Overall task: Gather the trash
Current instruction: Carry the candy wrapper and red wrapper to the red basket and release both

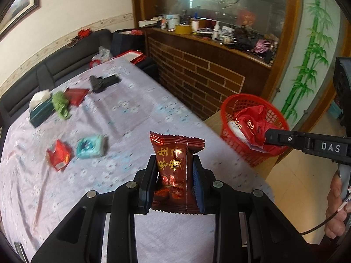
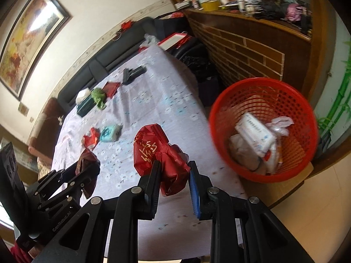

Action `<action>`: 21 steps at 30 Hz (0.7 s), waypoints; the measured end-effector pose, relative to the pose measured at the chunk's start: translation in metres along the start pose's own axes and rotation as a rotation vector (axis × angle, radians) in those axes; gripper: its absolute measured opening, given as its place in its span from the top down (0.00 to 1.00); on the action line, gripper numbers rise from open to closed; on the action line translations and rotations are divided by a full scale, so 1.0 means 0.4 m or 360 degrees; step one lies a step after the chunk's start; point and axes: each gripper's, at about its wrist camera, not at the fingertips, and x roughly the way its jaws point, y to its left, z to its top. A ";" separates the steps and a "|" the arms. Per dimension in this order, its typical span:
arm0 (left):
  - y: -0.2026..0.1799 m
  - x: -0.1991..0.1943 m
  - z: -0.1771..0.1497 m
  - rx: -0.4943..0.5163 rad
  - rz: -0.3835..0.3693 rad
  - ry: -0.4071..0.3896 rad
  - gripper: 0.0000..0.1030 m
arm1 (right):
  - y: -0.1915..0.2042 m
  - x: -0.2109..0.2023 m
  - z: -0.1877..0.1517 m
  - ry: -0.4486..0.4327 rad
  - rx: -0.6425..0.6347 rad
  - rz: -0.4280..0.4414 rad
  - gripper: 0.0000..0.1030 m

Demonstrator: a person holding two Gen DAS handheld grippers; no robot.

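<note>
My left gripper (image 1: 174, 162) is shut on a dark red snack packet (image 1: 173, 153) with gold characters, held upright above the lilac floral tablecloth (image 1: 131, 114). My right gripper (image 2: 174, 164) is shut on a crumpled bright red wrapper (image 2: 151, 151). In the right wrist view that wrapper hangs over the table's near corner, left of the red mesh basket (image 2: 296, 149). The left wrist view shows the right gripper (image 1: 266, 137) and its wrapper (image 1: 252, 122) in front of the basket (image 1: 241, 97). The left gripper (image 2: 87, 168) shows at the left with its packet (image 2: 86, 160).
On the cloth lie a red wrapper (image 1: 58, 155), a teal packet (image 1: 91, 146), a green crumpled wad (image 1: 61, 104), a tissue box (image 1: 40, 109), a red packet (image 1: 75, 95) and a black object (image 1: 103, 83). White trash (image 2: 254, 135) fills the basket. A cluttered wooden counter (image 1: 208, 37) stands behind.
</note>
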 end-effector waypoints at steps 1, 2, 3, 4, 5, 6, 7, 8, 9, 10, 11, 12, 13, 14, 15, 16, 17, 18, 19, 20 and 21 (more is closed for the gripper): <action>-0.015 0.003 0.011 0.0016 -0.0016 -0.0004 0.72 | -0.013 -0.008 0.003 -0.0012 0.0018 -0.0008 0.75; -0.027 0.006 0.019 0.0030 -0.0033 -0.0007 0.72 | -0.031 -0.019 0.007 -0.0027 0.0042 -0.0020 0.75; -0.045 0.011 0.033 0.0045 -0.0061 -0.0006 0.72 | -0.048 -0.029 0.011 -0.0041 0.0064 -0.0033 0.75; -0.058 0.014 0.042 0.0053 -0.0081 -0.0005 0.72 | -0.063 -0.041 0.014 -0.0055 0.0086 -0.0046 0.75; -0.073 0.019 0.052 0.0063 -0.0104 -0.0004 0.72 | -0.082 -0.052 0.017 -0.0072 0.0111 -0.0060 0.75; -0.088 0.023 0.064 0.0072 -0.0129 -0.0004 0.72 | -0.100 -0.064 0.022 -0.0089 0.0135 -0.0076 0.75; -0.104 0.028 0.076 0.0083 -0.0159 -0.0004 0.72 | -0.117 -0.074 0.027 -0.0104 0.0156 -0.0092 0.74; -0.122 0.034 0.088 0.0093 -0.0191 -0.0003 0.72 | -0.135 -0.085 0.034 -0.0120 0.0180 -0.0110 0.74; -0.137 0.038 0.097 0.0099 -0.0213 -0.0002 0.72 | -0.152 -0.096 0.041 -0.0134 0.0203 -0.0123 0.74; -0.155 0.045 0.109 0.0107 -0.0242 0.0002 0.72 | -0.169 -0.106 0.047 -0.0147 0.0224 -0.0136 0.73; -0.174 0.053 0.121 0.0115 -0.0273 0.0007 0.72 | -0.191 -0.118 0.054 -0.0163 0.0248 -0.0155 0.73; -0.188 0.059 0.130 0.0121 -0.0295 0.0011 0.72 | -0.204 -0.126 0.060 -0.0171 0.0261 -0.0164 0.73; -0.206 0.067 0.141 0.0129 -0.0318 0.0016 0.72 | -0.218 -0.135 0.066 -0.0181 0.0274 -0.0175 0.73; -0.226 0.074 0.150 0.0141 -0.0335 0.0018 0.72 | -0.232 -0.143 0.072 -0.0192 0.0284 -0.0186 0.73; -0.238 0.080 0.158 0.0148 -0.0344 0.0019 0.72 | -0.244 -0.148 0.080 -0.0199 0.0290 -0.0197 0.73; -0.255 0.089 0.168 0.0155 -0.0357 0.0020 0.72 | -0.256 -0.152 0.086 -0.0203 0.0295 -0.0207 0.73; -0.269 0.096 0.175 0.0159 -0.0366 0.0020 0.72 | -0.268 -0.155 0.092 -0.0207 0.0302 -0.0215 0.73; -0.279 0.103 0.182 0.0161 -0.0373 0.0021 0.72 | -0.277 -0.153 0.100 -0.0208 0.0307 -0.0218 0.73; -0.292 0.111 0.189 0.0165 -0.0382 0.0025 0.72 | -0.287 -0.155 0.106 -0.0208 0.0311 -0.0221 0.73; -0.301 0.117 0.192 0.0166 -0.0387 0.0030 0.72 | -0.296 -0.155 0.113 -0.0209 0.0315 -0.0226 0.73; -0.309 0.126 0.198 0.0163 -0.0391 0.0035 0.72 | -0.306 -0.154 0.119 -0.0209 0.0317 -0.0227 0.73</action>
